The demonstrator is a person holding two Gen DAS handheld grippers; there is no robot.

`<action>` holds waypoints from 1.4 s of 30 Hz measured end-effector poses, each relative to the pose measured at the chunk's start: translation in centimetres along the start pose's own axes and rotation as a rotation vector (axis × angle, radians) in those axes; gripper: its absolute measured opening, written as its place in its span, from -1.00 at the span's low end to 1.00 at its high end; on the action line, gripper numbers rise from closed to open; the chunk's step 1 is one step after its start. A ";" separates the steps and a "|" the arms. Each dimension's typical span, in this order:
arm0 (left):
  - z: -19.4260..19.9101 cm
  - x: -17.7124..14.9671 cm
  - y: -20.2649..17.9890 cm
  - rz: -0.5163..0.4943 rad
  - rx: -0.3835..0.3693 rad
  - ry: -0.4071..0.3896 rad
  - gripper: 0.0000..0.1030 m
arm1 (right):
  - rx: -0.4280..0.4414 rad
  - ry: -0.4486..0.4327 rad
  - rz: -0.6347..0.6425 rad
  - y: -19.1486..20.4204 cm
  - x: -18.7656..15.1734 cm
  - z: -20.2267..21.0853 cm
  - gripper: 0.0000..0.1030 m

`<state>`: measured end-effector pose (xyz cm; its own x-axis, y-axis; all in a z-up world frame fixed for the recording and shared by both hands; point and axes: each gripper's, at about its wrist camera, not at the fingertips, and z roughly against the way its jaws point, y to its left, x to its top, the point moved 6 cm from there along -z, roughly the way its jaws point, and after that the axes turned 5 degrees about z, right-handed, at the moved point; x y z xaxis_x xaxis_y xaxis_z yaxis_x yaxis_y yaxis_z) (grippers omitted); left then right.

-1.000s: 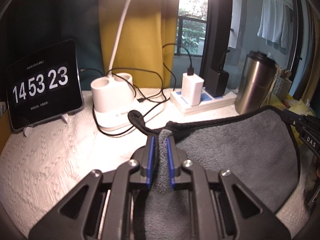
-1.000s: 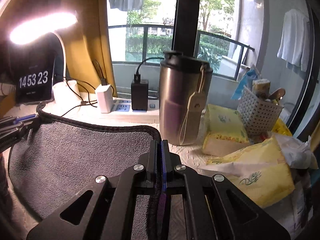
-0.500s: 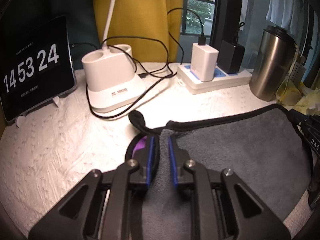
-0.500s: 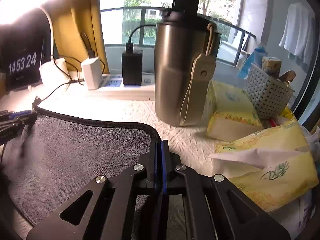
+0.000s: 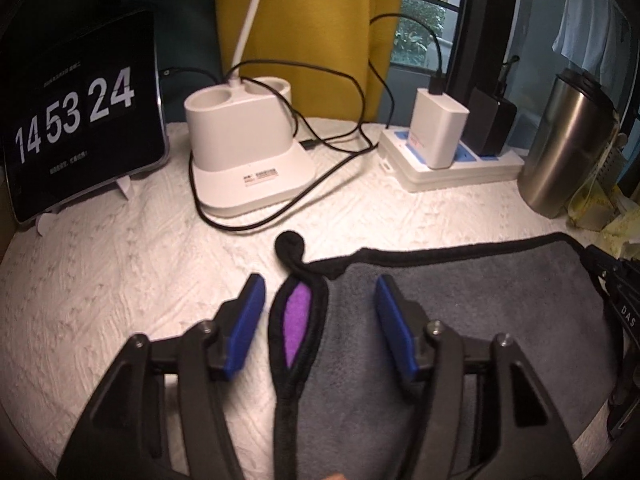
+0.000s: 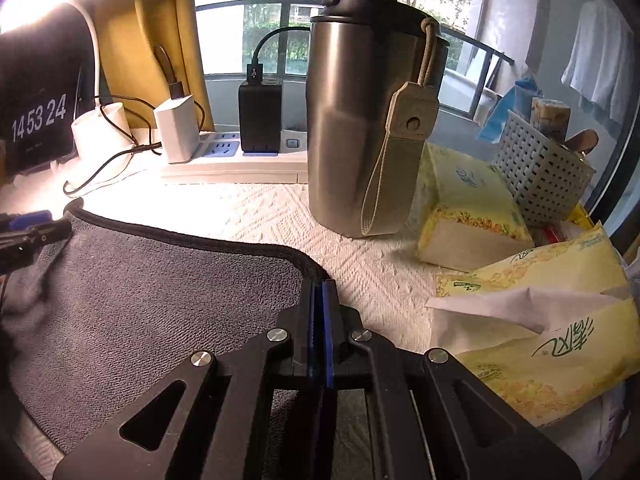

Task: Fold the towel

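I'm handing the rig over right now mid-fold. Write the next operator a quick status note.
Left gripper: open, fingers straddling the grey towel's left corner, where a purple tag shows; not gripping.
Right gripper: shut on the towel's right corner, low over the white table cover.
Towel lies flat and doubled, black hem toward the steel tumbler and power strip.
Done: one fold laid down.
Left: release right, then probably fold again.

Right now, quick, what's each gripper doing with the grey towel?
Left gripper: open, blue pads spread either side of the grey black-edged towel, holding nothing.
Right gripper: closed on the towel's corner.
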<state>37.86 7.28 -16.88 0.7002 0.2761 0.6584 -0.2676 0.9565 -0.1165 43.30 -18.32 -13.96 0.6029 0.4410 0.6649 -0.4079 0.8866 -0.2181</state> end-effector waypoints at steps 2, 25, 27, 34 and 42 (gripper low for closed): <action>0.4 0.2 0.2 0.004 0.007 -0.015 0.22 | 0.004 0.008 -0.002 0.0 0.0 -0.2 -0.92; 5.9 0.3 0.7 0.012 -0.012 -0.095 0.26 | 0.019 -0.037 -0.010 0.9 0.8 4.3 -0.54; 6.4 0.3 0.6 0.011 -0.016 -0.101 0.26 | 0.018 -0.046 -0.008 1.1 0.9 5.0 -0.54; 8.4 0.0 0.4 0.006 -0.026 -0.122 0.26 | 0.015 -0.066 -0.006 1.8 0.7 7.0 -0.54; 10.8 -0.5 0.3 0.004 -0.047 -0.149 0.26 | 0.008 -0.089 0.000 2.3 0.5 9.3 -0.53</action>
<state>30.29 6.41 -9.20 0.5919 0.2663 0.7607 -0.2366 0.9597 -0.1519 36.27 -17.40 -7.51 0.5400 0.4264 0.7257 -0.4137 0.8853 -0.2123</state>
